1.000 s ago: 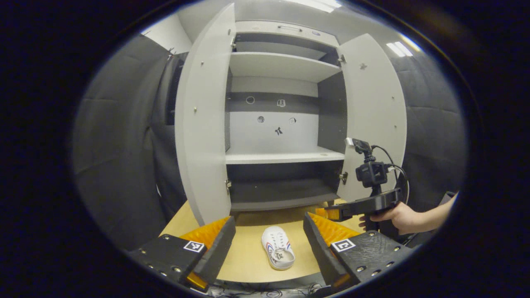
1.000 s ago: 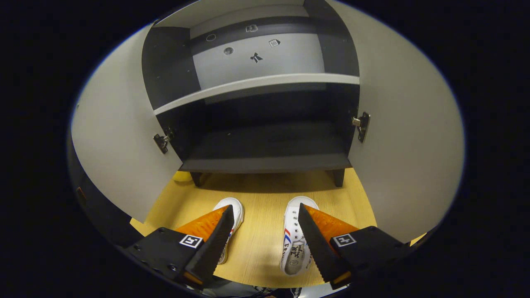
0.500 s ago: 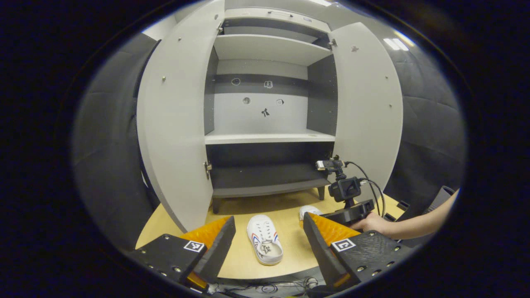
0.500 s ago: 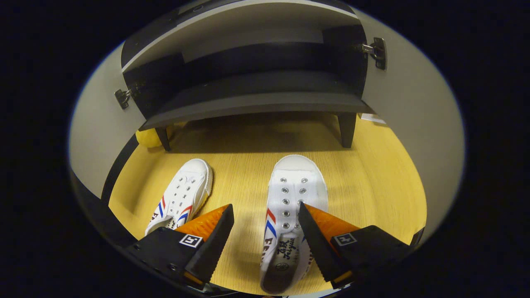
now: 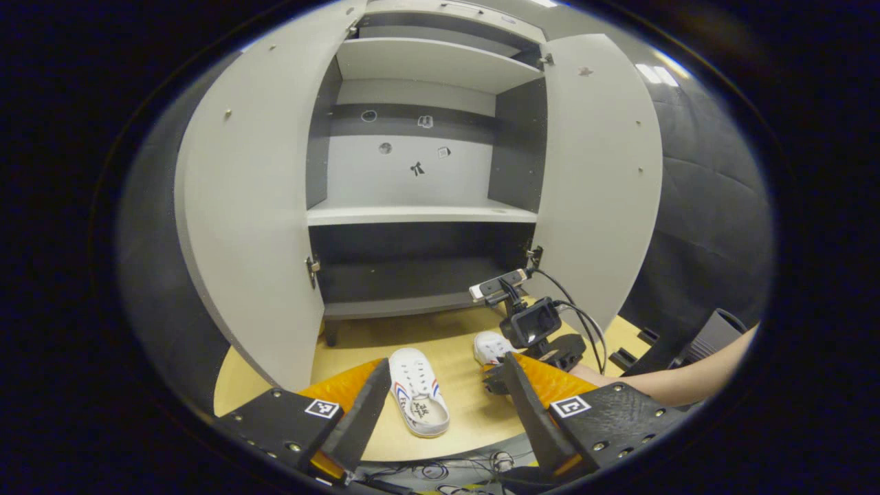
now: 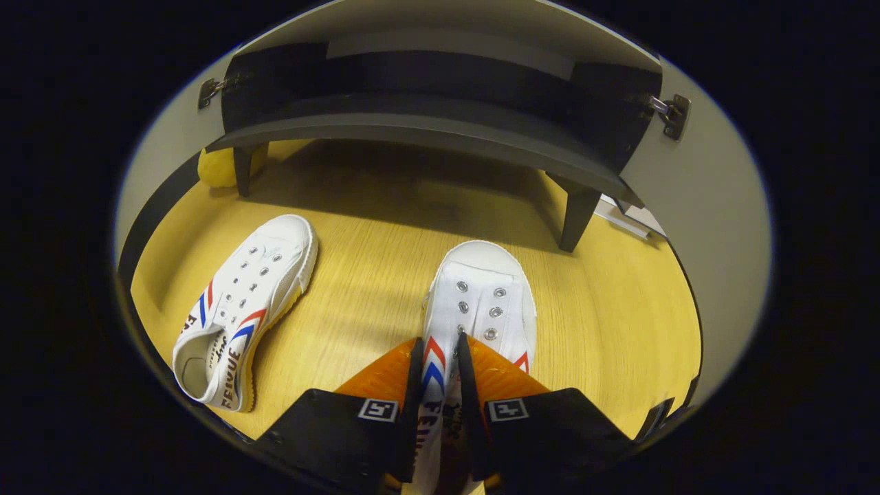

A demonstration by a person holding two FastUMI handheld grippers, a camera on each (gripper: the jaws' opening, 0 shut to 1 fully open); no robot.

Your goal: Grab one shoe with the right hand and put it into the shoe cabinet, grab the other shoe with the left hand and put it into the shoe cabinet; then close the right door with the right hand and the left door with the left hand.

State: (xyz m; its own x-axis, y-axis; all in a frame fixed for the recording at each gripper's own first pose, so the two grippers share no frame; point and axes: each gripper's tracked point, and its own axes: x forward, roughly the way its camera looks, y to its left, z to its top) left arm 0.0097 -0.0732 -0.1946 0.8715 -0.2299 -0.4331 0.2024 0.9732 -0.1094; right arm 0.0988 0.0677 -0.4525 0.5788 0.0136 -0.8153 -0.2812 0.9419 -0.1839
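- Two white canvas shoes lay on the wooden floor in front of the open shoe cabinet [image 5: 419, 206], both outside it.
- In the left gripper view, the left door [image 5: 247, 213] stood swung wide at the left and the right door [image 5: 598, 179] at the right, with grey shelves between them.
- The left gripper [image 5: 440, 405] hung low over the near floor, its jaws wide apart and holding nothing; the left shoe [image 5: 418, 392] sat on the floor between its orange fingers, untouched.
- That left shoe [image 6: 240, 309] ran long-axis near to far, toe toward the cabinet and slightly to the right, heel opening nearest; red and blue stripes marked its side, and dark lettering there was too warped to read surely.
- The right gripper [image 6: 437, 357] was tipped down at the floor, its jaws closed onto the side wall of the right shoe [image 6: 481, 302] near the heel opening.
- The right shoe pointed its toe at the cabinet's dark base, long axis near to far.
- Farther right in the left gripper view, a forearm [image 5: 687, 381] reached in low from the right edge behind that gripper's camera mount.
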